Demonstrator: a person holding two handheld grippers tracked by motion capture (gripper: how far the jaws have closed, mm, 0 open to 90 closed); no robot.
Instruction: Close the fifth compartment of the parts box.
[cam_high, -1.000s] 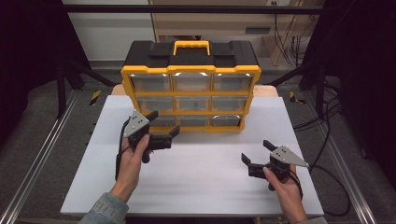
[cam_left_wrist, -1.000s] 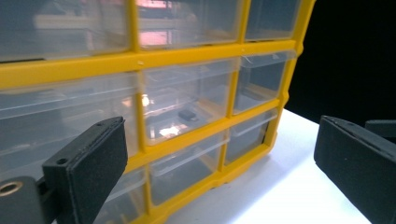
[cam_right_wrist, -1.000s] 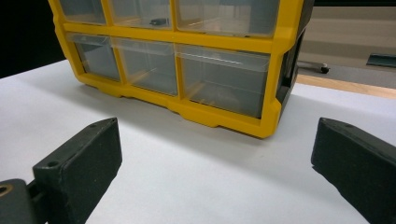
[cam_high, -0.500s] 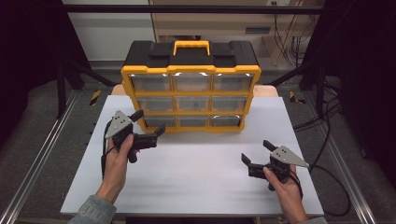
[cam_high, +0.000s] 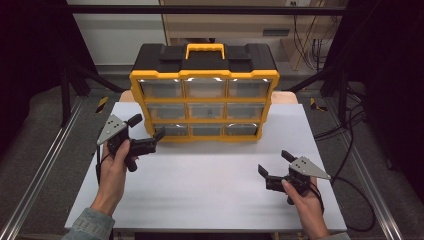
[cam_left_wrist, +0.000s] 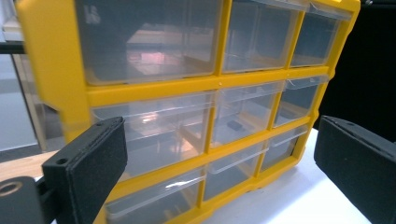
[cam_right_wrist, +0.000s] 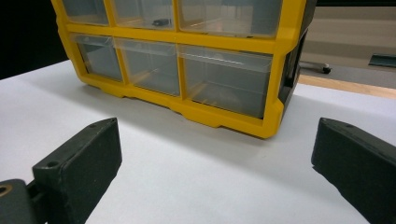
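Note:
A yellow and black drawer organizer (cam_high: 205, 100) with several clear drawers, all shut, stands at the back middle of the white table (cam_high: 210, 195). My left gripper (cam_high: 147, 126) is open, held just off the organizer's lower left corner, one fingertip close to the bottom left drawer. In the left gripper view the organizer (cam_left_wrist: 154, 88) looms close between the wide-apart jaws, and a small dark item (cam_left_wrist: 233, 125) lies in the middle drawer. My right gripper (cam_high: 273, 162) is open and holds nothing, low over the table at the front right. Its view faces the organizer's (cam_right_wrist: 224, 43) right corner.
Metal frame rails (cam_high: 45, 165) run along both sides of the table. Cables (cam_high: 350, 130) trail on the floor at the right. A strip of wooden board (cam_right_wrist: 345, 85) shows behind the white surface.
My left gripper has drawn back to the left, from the front of the bottom drawers to the organizer's lower left corner. The right gripper has stayed put.

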